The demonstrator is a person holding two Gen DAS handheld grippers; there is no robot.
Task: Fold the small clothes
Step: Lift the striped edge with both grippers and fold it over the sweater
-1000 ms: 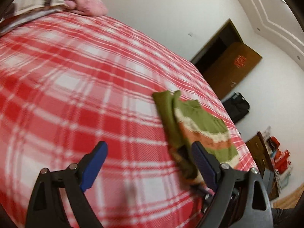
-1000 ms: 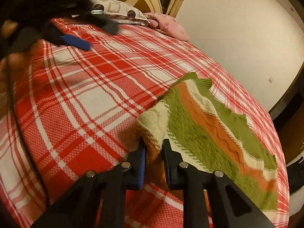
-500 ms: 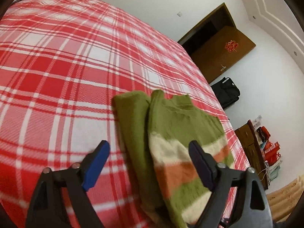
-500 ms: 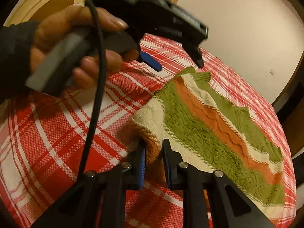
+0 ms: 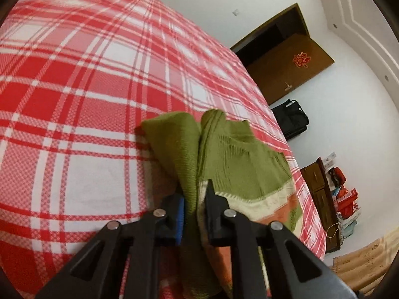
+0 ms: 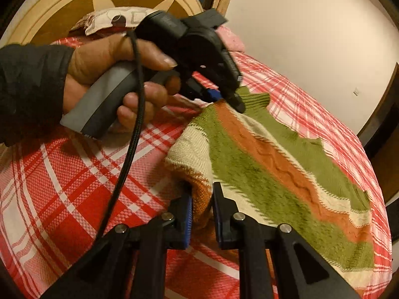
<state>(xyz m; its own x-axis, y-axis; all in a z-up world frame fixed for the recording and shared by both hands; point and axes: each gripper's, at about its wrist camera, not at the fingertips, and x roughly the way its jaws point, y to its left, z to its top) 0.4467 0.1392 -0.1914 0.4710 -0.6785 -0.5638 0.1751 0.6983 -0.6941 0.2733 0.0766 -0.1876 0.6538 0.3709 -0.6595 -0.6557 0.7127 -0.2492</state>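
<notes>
My left claw [image 5: 195, 200] is closing its jaws on a green fold of the sweater [image 5: 239, 172], with the knit bunched between the blue pad and the black finger. My right claw [image 6: 202, 208] is narrow too, pinching a cream and orange edge of the same sweater [image 6: 274, 172], which sags over its jaws.

There is one sweater, striped green, orange and cream, lying on the red and white checked bed [image 5: 82, 94] toward its far edge. I count two claws, both gripping the knit at different spots.

The left wrist view shows the room beyond the bed: one brown door [image 5: 289, 67] with a red ornament, one black bag [image 5: 290, 119] on the floor against the wall, and a wooden cabinet [image 5: 321, 199] with red boxes beside it. The right wrist view shows none of that; instead it catches my left hand [image 6: 117, 79] in a dark sleeve, wrapped round the grey handle with a black cable hanging from it, the left claw [image 6: 228, 99] touching the sweater near its ribbed green end, a round wooden headboard [image 6: 74, 5] and a pink pillow [image 6: 232, 39].
</notes>
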